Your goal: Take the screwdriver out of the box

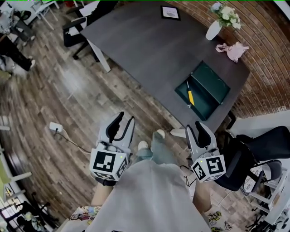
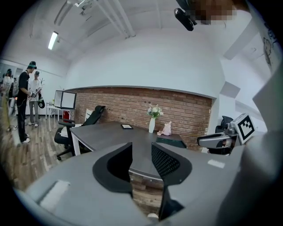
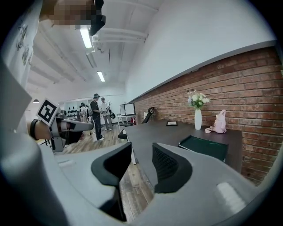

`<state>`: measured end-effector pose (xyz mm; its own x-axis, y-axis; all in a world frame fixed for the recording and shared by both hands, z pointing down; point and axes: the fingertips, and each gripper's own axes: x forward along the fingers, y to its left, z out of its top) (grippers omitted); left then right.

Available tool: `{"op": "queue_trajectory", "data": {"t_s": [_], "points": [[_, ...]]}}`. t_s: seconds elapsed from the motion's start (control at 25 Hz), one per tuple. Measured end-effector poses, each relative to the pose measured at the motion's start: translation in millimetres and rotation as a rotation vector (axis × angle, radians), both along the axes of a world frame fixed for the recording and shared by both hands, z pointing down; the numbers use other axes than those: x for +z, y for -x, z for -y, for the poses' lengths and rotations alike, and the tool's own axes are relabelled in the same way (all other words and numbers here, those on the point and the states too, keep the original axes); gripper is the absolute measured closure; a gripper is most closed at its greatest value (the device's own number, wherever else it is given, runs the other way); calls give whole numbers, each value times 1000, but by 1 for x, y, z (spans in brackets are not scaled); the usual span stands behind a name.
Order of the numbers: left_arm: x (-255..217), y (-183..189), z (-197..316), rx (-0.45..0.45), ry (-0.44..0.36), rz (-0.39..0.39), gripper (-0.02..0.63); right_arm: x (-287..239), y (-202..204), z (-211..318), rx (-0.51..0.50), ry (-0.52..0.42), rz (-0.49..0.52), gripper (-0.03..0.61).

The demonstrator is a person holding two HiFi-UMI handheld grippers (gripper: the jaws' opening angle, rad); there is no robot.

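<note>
An open dark-green box [image 1: 206, 88] lies near the front right corner of the dark table [image 1: 145, 45]. Inside it lies the screwdriver [image 1: 190, 96], with a yellow handle. My left gripper [image 1: 123, 118] hangs over the wooden floor, well short of the table, open with nothing between its fingers. My right gripper [image 1: 198, 124] is just below the table's corner, near the box, also open and empty. The left gripper view shows the box [image 2: 170, 142] far beyond the left gripper [image 2: 141, 154]. In the right gripper view the box [image 3: 204, 146] lies to the right of the right gripper [image 3: 142, 154].
A white vase of flowers [image 1: 214, 29], a pink toy [image 1: 234, 50] and a small picture frame [image 1: 170, 12] stand on the table. A black office chair [image 1: 253, 154] is at my right. A white power strip [image 1: 55, 127] lies on the floor. People [image 2: 26, 101] stand far off.
</note>
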<state>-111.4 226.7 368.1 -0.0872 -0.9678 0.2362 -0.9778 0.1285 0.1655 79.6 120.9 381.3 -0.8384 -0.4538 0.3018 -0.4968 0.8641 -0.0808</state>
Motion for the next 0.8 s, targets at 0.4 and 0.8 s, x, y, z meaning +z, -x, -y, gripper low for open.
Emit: {"op": "queue_trajectory", "data": {"t_s": [0.4, 0.8], "points": [[12, 8, 39, 27, 21, 1, 477, 8, 0, 47, 55, 6, 9, 433], [-2, 30, 166, 150, 5, 43, 477, 4, 7, 152, 184, 5, 47, 433]]}}
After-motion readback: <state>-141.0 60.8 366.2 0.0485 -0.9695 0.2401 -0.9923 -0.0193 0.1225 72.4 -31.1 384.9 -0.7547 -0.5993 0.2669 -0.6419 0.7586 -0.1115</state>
